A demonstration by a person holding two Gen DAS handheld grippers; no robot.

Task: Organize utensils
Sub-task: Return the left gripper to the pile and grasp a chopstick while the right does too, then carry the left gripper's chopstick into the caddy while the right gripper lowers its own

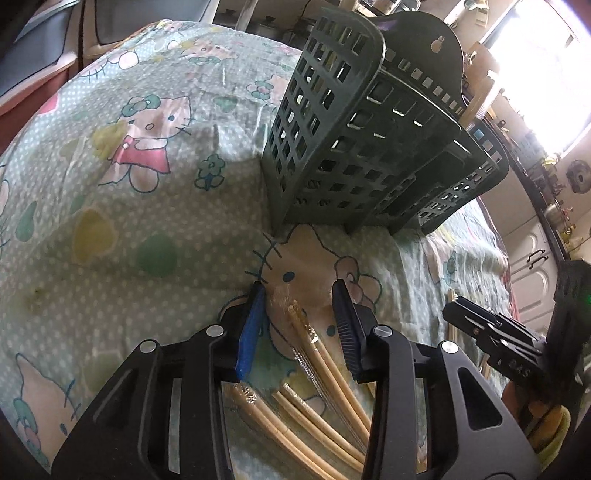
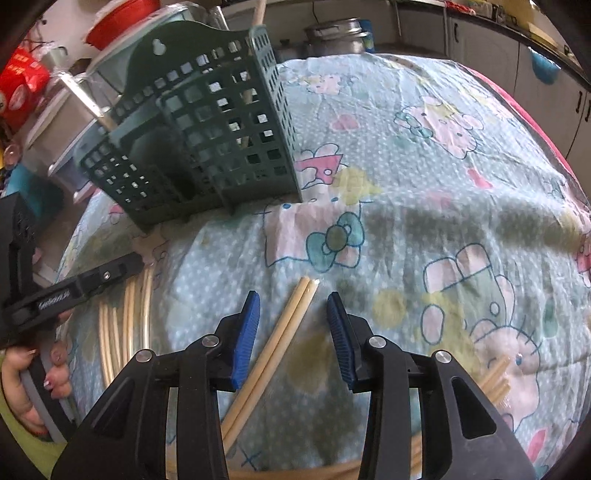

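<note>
A dark green slotted utensil holder (image 1: 354, 140) stands upright on the cartoon-print tablecloth (image 1: 110, 221), just beyond both grippers; its compartments (image 2: 207, 147) look empty. My left gripper (image 1: 299, 291) points down over several bamboo chopsticks (image 1: 325, 354) lying flat together with a thin metal piece. They lie between its blue pads (image 1: 251, 332), which stand apart and touch nothing. My right gripper (image 2: 293, 295) hovers over a pair of chopsticks (image 2: 284, 328) lying side by side, jaws apart, pads clear of them. More chopsticks (image 2: 125, 314) lie under the left gripper's frame (image 2: 85, 280).
Loose chopsticks (image 2: 498, 376) also lie at the lower right. Behind the table stand a metal pot (image 2: 336, 37), a red-lidded container (image 2: 122, 18) and cabinets (image 1: 532, 266). A hand (image 2: 29, 387) grips the left tool's handle. The table edge (image 2: 546, 136) curves along the right.
</note>
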